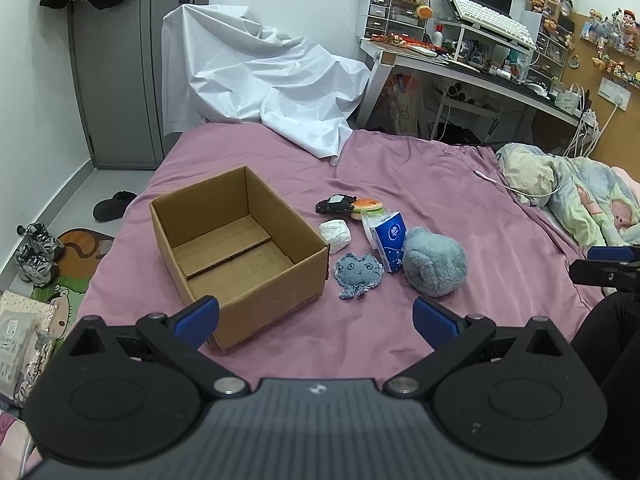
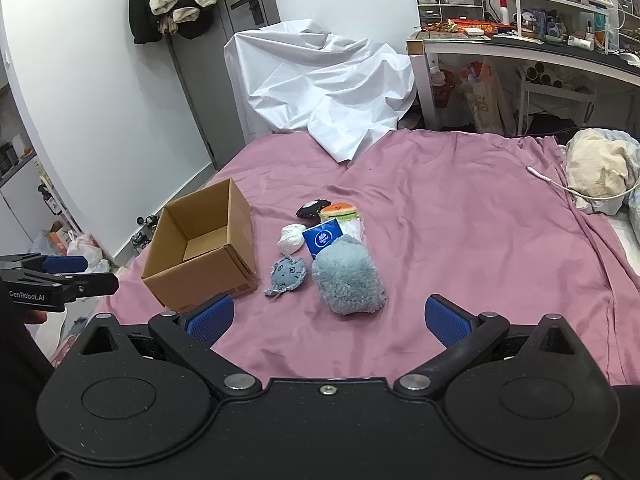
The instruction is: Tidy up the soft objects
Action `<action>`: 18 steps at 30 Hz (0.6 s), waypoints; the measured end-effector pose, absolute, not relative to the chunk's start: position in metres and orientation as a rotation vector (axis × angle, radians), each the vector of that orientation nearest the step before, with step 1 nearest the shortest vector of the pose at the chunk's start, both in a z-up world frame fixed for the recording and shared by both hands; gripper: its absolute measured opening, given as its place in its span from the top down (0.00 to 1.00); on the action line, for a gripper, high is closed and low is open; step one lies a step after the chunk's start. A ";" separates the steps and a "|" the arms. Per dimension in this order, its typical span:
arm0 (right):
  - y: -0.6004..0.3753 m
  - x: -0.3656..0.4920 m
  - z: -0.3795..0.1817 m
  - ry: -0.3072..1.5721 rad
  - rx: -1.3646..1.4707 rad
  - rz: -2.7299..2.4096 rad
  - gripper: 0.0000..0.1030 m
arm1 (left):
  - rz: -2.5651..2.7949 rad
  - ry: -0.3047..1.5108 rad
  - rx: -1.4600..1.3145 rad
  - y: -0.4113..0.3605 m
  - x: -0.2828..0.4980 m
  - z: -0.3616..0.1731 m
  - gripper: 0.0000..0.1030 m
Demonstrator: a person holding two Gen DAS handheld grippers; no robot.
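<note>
An empty cardboard box [image 1: 240,248] [image 2: 200,252] stands open on the pink bedsheet. Right of it lie a flat blue plush [image 1: 357,274] [image 2: 287,274], a fluffy blue-grey plush [image 1: 434,266] [image 2: 347,280], a blue tissue pack [image 1: 390,240] [image 2: 323,239], a white soft lump [image 1: 336,234] [image 2: 291,239], a burger plush [image 1: 366,207] [image 2: 339,211] and a black plush [image 1: 334,203] [image 2: 311,208]. My left gripper [image 1: 316,320] hovers open near the box's front corner. My right gripper [image 2: 330,320] hovers open just before the fluffy plush. Both hold nothing.
A white sheet [image 1: 264,76] drapes over something at the bed's far edge. A cluttered desk [image 1: 480,64] stands at the back right. A bundled blanket [image 1: 568,192] and a white cable [image 2: 560,184] lie on the bed's right side. Shoes [image 1: 36,252] sit on the floor at left.
</note>
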State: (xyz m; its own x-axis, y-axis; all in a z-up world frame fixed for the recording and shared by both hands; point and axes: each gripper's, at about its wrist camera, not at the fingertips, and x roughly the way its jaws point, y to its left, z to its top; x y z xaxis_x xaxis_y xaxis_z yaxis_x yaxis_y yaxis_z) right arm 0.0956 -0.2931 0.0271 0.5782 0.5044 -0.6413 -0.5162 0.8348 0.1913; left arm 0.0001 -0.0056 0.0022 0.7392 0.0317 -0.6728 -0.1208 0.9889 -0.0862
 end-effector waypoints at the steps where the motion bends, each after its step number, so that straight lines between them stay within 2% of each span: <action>1: -0.293 0.096 0.027 0.744 -0.017 0.596 0.00 | 0.083 0.735 -0.127 -0.006 0.000 0.002 0.01; 18: -0.297 0.096 0.027 0.743 -0.014 0.586 0.00 | 0.085 0.735 -0.127 -0.006 0.000 0.002 0.01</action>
State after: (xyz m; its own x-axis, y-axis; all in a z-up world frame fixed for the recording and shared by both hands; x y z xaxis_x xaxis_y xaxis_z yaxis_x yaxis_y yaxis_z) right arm 0.0958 -0.2965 0.0267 0.5849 0.4973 -0.6408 -0.5073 0.8407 0.1894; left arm 0.0001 -0.0062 0.0020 0.7388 0.0332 -0.6731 -0.1220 0.9889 -0.0851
